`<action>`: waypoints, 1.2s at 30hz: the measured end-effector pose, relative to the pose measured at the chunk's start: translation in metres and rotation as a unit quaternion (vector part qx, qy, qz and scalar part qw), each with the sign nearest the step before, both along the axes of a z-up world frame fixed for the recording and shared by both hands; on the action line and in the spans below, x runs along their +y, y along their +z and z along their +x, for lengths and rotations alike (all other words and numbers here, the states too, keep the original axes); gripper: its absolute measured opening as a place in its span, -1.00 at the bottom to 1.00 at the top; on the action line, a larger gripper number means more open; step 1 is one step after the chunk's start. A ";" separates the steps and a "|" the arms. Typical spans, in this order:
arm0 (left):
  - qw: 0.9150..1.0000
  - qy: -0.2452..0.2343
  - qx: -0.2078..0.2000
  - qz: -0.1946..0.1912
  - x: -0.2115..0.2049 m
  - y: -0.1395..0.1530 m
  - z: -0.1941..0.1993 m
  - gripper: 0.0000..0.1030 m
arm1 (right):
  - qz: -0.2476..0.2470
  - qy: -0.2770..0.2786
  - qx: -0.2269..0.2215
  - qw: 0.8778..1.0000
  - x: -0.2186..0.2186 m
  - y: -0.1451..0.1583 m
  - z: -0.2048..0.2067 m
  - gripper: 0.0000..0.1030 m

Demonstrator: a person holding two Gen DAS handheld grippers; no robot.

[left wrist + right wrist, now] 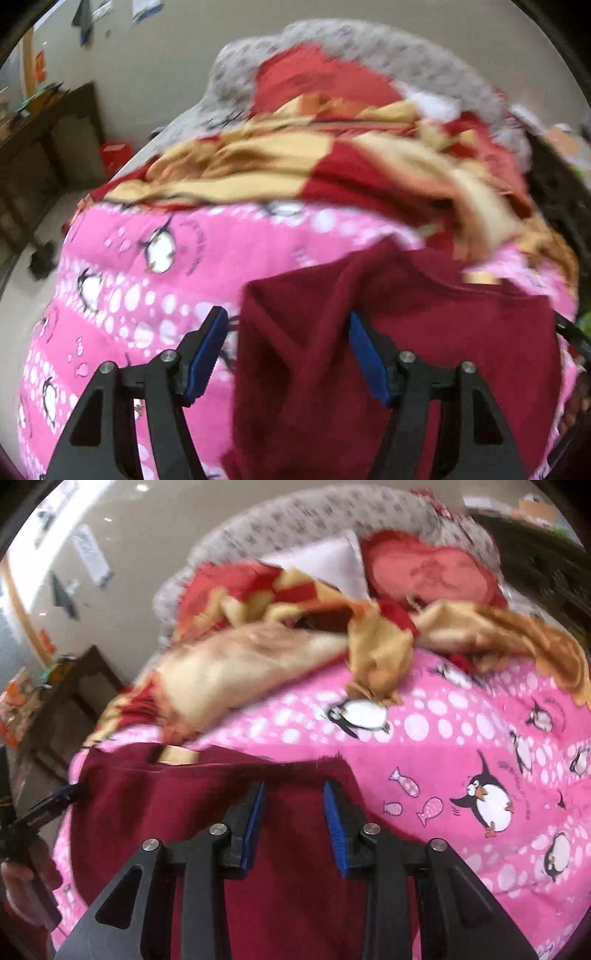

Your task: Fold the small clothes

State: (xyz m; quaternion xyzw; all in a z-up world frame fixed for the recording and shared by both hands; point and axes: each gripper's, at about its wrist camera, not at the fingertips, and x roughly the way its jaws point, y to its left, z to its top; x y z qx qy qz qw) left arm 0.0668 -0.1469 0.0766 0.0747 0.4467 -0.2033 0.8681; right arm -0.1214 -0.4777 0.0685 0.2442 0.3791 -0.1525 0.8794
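Observation:
A small maroon garment (406, 332) (207, 797) lies spread on a pink penguin-print blanket (155, 266) (443, 738), with a tan label at its neck edge (177, 755). My left gripper (286, 354) hangs over the garment's left part with its blue pads (207, 354) wide apart, and the cloth's edge runs between them without being pinched. My right gripper (294, 825) is over the garment's far edge, jaws narrower but still apart, with maroon cloth showing flat in the gap. In the right wrist view the left gripper's tip (55, 801) sits at the garment's left side.
A rumpled heap of red and tan cloth (295, 162) (258, 657) lies just behind the garment, with a grey patterned cover (406, 55) beyond it. Dark furniture (44, 155) and a red box (114, 153) stand on the floor to the left.

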 end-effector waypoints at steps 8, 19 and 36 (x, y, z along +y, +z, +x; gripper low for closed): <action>0.999 -0.022 -0.040 -0.019 0.014 0.021 -0.027 0.39 | -0.052 -0.005 -0.027 0.998 0.009 0.026 -0.043 -0.12; 1.000 0.027 0.004 0.003 -0.002 -0.024 0.003 0.79 | -0.039 -0.034 0.031 0.998 -0.003 -0.005 -0.040 -0.56; 1.000 0.014 -0.011 -0.020 0.075 -0.005 -0.058 0.78 | 0.005 0.144 -0.060 0.988 0.118 0.062 0.027 -0.06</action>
